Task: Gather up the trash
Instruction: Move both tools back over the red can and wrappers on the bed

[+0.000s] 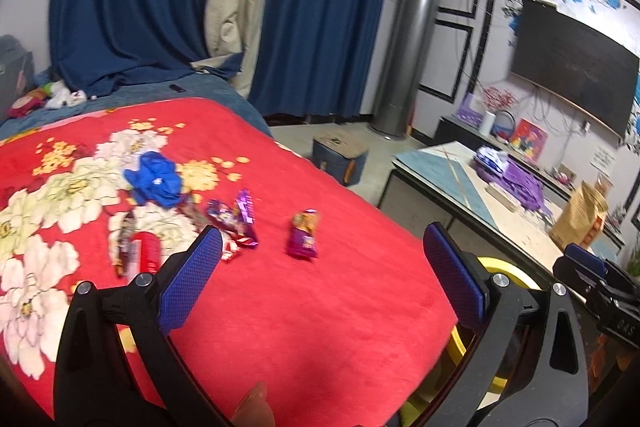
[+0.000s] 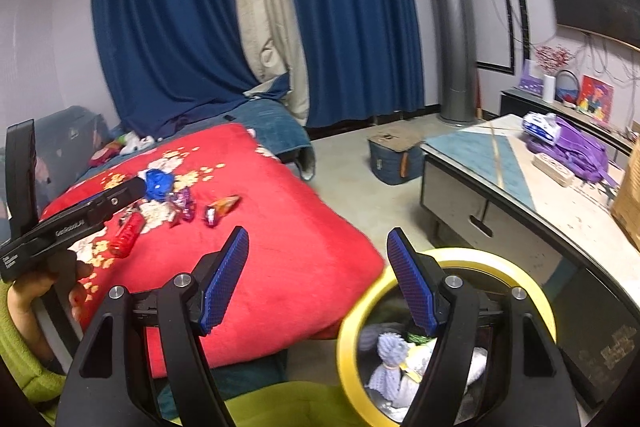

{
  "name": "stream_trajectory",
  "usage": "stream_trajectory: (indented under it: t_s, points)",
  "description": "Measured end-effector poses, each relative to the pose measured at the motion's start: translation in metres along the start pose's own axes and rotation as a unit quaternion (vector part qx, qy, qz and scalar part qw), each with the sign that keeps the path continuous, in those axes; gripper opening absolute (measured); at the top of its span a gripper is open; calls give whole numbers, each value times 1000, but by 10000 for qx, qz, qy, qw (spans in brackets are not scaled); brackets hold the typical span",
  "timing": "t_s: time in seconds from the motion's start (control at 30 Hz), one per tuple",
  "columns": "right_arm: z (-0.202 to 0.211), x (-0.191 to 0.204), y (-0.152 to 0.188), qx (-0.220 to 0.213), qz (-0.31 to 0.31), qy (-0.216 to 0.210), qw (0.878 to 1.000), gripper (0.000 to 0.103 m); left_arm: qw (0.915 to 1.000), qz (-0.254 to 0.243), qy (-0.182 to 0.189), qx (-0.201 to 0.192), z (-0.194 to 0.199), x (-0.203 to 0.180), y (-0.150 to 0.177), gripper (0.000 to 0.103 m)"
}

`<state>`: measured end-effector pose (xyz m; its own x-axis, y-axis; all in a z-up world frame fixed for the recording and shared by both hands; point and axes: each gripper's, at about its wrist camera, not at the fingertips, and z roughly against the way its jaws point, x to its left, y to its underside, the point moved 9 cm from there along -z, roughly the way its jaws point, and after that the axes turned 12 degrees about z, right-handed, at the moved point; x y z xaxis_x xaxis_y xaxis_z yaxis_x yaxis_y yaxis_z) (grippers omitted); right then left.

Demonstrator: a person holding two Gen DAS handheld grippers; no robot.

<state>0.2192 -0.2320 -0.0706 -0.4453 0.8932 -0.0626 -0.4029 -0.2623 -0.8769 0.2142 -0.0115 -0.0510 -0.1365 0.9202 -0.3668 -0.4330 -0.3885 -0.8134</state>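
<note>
Closest to us, both hand-held grippers stand wide with nothing between their blue pads: the left hand-held gripper above the red floral blanket on the bed, the right hand-held gripper beside the yellow-rimmed bin, which holds pale crumpled trash. We see the remaining trash lying near the blanket's middle: a crumpled blue bag, purple wrappers, a purple-and-orange wrapper a little apart from them, and a red tube. Across the floor we see a desk carrying a purple backpack.
</note>
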Motion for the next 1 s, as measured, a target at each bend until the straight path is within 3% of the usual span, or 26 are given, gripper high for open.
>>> stream_trajectory:
  t_s: [0.53, 0.8, 1.0]
  points:
    - [-50, 79, -47, 81, 355, -896, 9953, 69, 9982, 214, -557, -82, 11, 59, -12, 92]
    - [-95, 115, -65, 301, 566, -1200, 9907, 68, 9942, 494, -938, 181, 7, 102, -7, 92]
    - [-134, 146, -73, 551, 731, -1529, 9840, 58, 9883, 983, -1041, 524, -3, 132, 5, 92]
